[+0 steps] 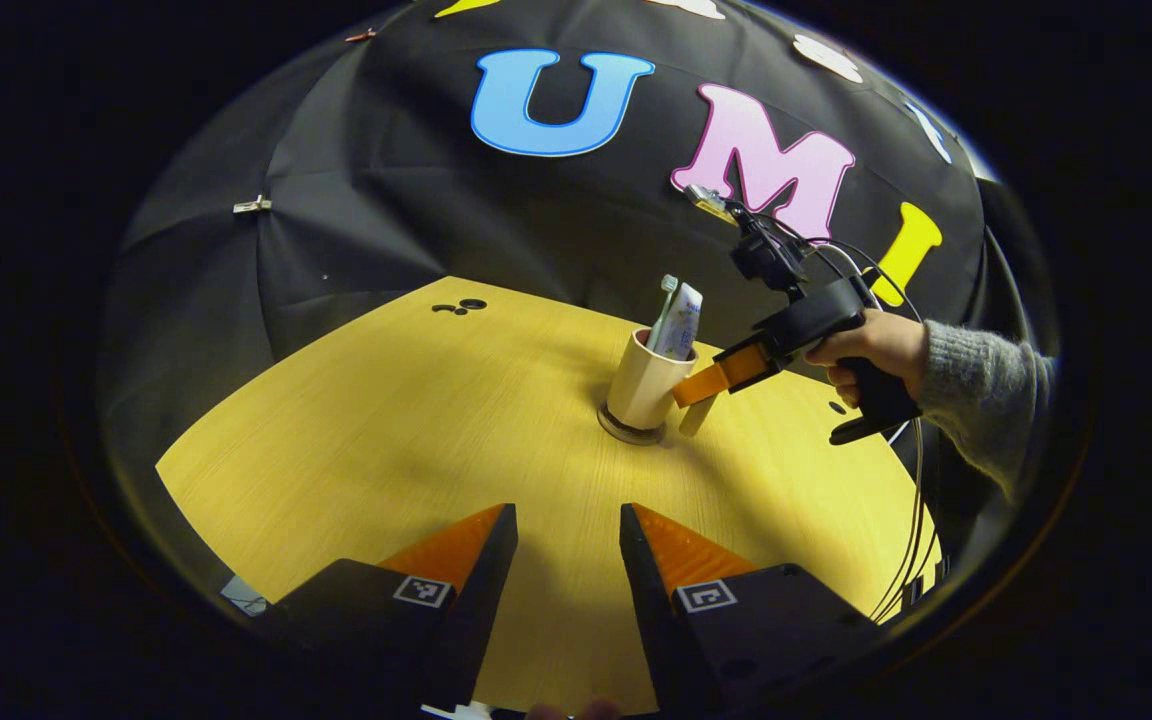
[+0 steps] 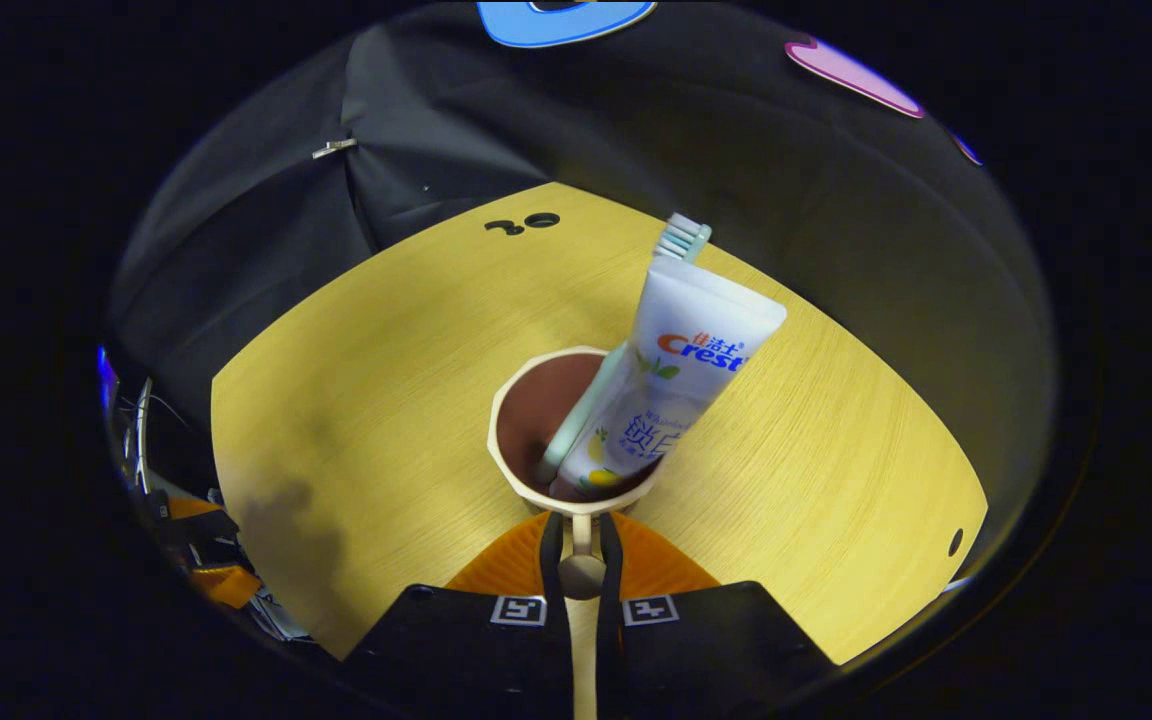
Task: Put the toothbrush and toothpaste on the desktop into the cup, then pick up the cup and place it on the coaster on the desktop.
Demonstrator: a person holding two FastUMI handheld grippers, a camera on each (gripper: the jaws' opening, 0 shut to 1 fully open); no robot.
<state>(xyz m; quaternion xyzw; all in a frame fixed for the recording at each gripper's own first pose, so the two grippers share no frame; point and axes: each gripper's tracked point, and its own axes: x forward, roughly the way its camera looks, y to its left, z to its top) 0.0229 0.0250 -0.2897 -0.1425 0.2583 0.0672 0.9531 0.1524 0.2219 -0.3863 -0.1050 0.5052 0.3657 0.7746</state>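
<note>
A cream cup (image 1: 644, 385) stands on a dark round coaster (image 1: 626, 432) in the middle of the yellow desktop. A white toothpaste tube (image 1: 682, 322) and a toothbrush (image 1: 665, 300) lean inside it. My right gripper (image 1: 704, 388) is shut on the cup's handle from the right. In the right gripper view the cup (image 2: 576, 430) sits just past my right gripper (image 2: 581, 545), whose orange fingers press on the thin handle; the toothpaste tube (image 2: 686, 370) and the toothbrush head (image 2: 684, 238) stick out. Near the table's front edge, my left gripper (image 1: 568, 515) is open, with nothing between its fingers.
A hand in a grey sleeve (image 1: 976, 385) holds the right gripper, with cables trailing down at the right. Small black holes (image 1: 461, 306) mark the desktop (image 1: 386, 430) near its far edge. Part of the left gripper (image 2: 206, 565) shows at the far left of the right gripper view.
</note>
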